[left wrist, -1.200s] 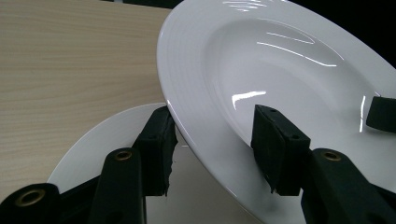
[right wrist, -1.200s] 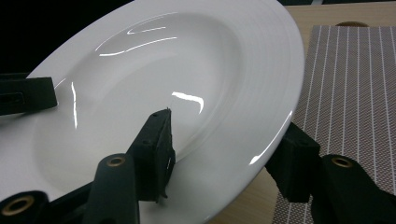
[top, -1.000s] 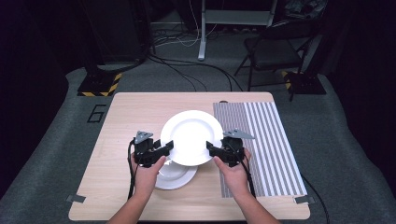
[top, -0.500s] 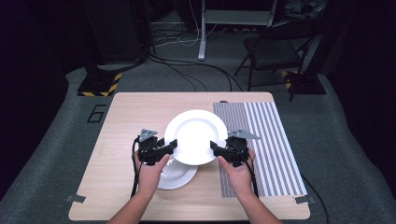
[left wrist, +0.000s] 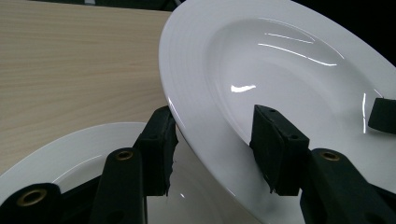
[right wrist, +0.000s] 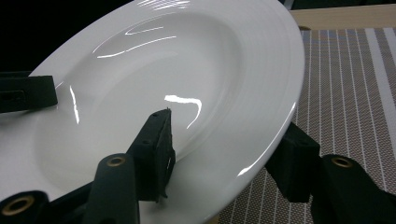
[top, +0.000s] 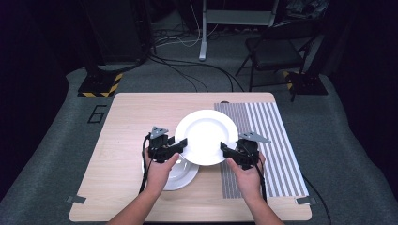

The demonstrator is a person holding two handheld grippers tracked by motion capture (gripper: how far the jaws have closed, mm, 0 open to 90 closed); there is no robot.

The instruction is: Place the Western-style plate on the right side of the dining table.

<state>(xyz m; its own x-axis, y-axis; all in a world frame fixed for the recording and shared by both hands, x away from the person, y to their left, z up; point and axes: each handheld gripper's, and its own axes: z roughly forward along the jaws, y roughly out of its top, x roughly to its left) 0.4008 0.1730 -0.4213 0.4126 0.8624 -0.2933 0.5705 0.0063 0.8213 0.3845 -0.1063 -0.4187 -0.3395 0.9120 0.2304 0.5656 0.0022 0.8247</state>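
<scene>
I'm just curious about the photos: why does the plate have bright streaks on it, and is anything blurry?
Left gripper view: the streaks on the held plate are glare from lights; the near jaws look soft. Right gripper view: the same glare; the striped mat stays fairly sharp. High view: the table is evenly lit, the room behind is dark, and the plate looks washed out.

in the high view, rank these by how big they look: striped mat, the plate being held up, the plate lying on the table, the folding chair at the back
1. striped mat
2. held plate, gripped by left gripper and right gripper
3. folding chair, about like the held plate; it stands farther off, so unsure
4. lower plate, largely covered, so true size unsure
</scene>
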